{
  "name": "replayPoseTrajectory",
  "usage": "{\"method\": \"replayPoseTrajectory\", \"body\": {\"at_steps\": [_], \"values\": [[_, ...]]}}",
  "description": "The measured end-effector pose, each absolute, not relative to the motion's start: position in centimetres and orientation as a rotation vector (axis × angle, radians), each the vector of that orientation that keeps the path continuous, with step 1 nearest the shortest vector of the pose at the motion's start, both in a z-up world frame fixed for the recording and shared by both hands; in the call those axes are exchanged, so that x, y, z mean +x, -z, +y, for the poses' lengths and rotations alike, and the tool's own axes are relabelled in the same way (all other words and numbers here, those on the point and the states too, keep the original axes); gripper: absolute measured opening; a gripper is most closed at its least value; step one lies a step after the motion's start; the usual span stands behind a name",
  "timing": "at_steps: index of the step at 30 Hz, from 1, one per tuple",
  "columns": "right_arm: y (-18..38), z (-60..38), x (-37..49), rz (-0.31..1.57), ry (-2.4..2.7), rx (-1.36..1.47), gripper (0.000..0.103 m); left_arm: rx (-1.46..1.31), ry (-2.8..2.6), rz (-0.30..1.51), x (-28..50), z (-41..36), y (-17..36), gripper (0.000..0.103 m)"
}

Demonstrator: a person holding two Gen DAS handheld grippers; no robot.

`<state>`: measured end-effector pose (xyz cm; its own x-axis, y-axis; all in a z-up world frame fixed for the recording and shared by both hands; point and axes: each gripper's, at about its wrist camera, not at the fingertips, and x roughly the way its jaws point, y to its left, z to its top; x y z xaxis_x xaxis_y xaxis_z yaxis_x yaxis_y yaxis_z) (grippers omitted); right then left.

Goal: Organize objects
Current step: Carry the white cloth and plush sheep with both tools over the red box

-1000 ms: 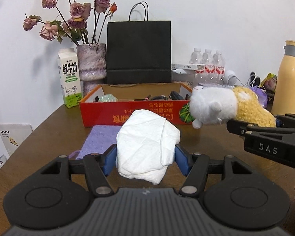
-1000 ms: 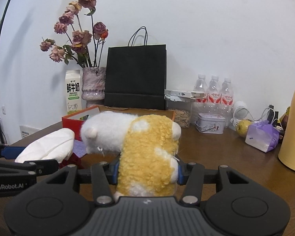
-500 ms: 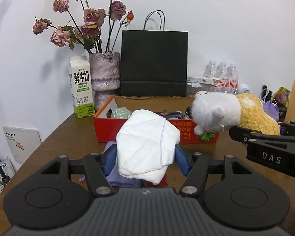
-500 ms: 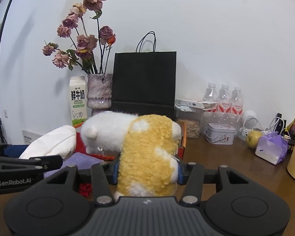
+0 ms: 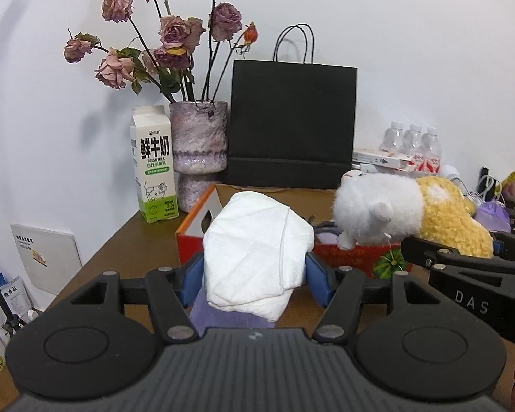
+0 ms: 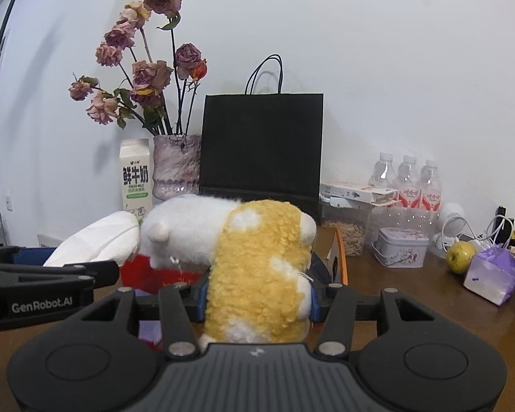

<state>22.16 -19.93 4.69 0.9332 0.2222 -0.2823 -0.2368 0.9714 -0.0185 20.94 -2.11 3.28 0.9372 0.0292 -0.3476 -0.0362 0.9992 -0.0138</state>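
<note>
Brown wooden worktop carries an open red cardboard box just beyond both claws. Right claw is clamped on a fluffy white-and-yellow plush animal, long axis running left-right, head over the box. Left claw grips a folded white cloth, held at the box's near-left corner, equally near.

Left gripper level, blue pads clamped on white folded cloth, raised just short of red box. Right gripper level beside it, pads squeezing plush toy over box's near wall.
</note>
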Motion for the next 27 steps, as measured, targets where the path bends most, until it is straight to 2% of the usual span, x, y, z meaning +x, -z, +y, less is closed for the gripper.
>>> {"method": "replayPoseTrajectory", "body": {"at_steps": [27], "values": [[-4.6, -17.2, 32.0, 0.300, -0.214, -0.011, 0.049, -0.045, -0.103, 0.346, 31.3, -0.9, -4.6, 0.063]]}}
